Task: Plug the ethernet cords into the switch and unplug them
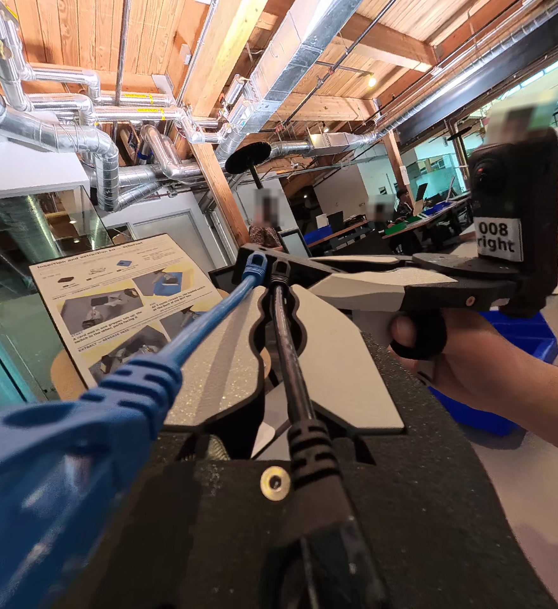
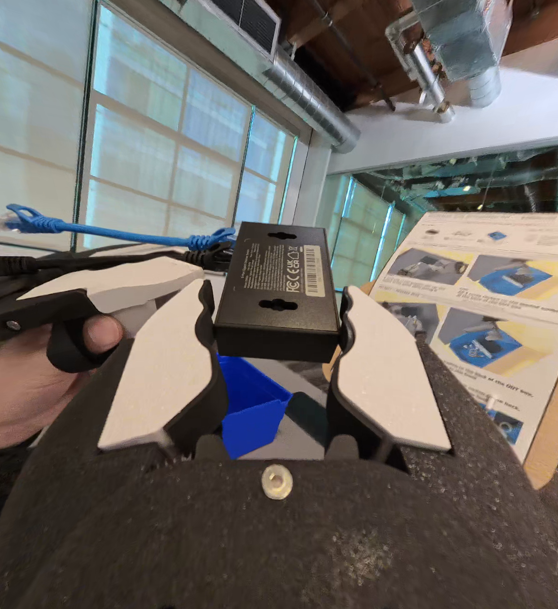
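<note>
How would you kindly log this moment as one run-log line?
left gripper: shut on black cord | right gripper: shut on switch | blue cord: plugged in

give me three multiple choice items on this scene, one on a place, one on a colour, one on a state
1. Where is the switch?
A. lying in the blue bin
B. held in the air between the right tool's fingers
C. standing on the instruction board

2. What colours are the two cords plugged into the switch?
A. blue and black
B. red and white
C. both yellow

3. What is the left tool doing?
A. hanging wide open and empty
B. closed around the black cord
C. gripping the blue bin

Answers:
1 B: the right tool clamps the switch on both sides, above the blue bin.
2 A: a blue cord and a black cord both end at the switch's side.
3 B: the black cord runs through the narrow gap between the left tool's fingers, while the blue cord passes over its left finger.
</note>
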Tool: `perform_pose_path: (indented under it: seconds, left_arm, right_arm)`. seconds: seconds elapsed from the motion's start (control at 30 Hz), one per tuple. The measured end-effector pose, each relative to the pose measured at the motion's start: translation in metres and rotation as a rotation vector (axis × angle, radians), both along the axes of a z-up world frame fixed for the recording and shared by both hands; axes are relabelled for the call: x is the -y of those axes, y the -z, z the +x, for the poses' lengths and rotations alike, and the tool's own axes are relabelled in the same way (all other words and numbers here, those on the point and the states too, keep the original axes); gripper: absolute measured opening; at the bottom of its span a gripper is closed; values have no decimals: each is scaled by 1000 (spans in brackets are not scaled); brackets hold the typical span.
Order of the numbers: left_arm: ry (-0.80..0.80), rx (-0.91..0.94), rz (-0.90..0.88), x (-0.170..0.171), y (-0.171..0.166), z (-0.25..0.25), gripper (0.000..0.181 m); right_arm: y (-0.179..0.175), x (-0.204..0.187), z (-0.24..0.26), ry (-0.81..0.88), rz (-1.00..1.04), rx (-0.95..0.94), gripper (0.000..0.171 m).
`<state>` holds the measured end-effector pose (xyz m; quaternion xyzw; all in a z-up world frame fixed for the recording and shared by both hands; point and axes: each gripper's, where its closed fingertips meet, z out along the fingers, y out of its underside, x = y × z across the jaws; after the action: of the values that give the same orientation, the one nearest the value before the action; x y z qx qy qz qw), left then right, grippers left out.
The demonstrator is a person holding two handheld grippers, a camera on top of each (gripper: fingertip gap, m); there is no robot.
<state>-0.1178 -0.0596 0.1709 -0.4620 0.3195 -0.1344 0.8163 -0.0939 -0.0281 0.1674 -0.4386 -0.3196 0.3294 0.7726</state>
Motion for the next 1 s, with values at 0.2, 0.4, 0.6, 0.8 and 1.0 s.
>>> perform_pose_path:
  seconds: [0.2, 0.4, 0.6, 0.8, 1.0]
  left_arm:
    - [-15, -8, -49, -9, 6, 0, 9]
    - [-34, 18, -217, -33, 23, -6, 26]
    - [-143, 57, -97, -36, 0, -43, 22]
    - [-84, 139, -60, -10, -34, -69, 22]
    - [-103, 193, -58, 11, -57, -106, 21]
  right_arm:
    - [11, -11, -2, -58, -152, 52, 72]
    - [10, -47, 15, -42, -352, 181, 71]
    - [29, -106, 41, 47, -827, 649, 71]
    - [111, -127, 85, 312, -1174, 1095, 71]
    - [218, -126, 99, 401, -1414, 1357, 71]
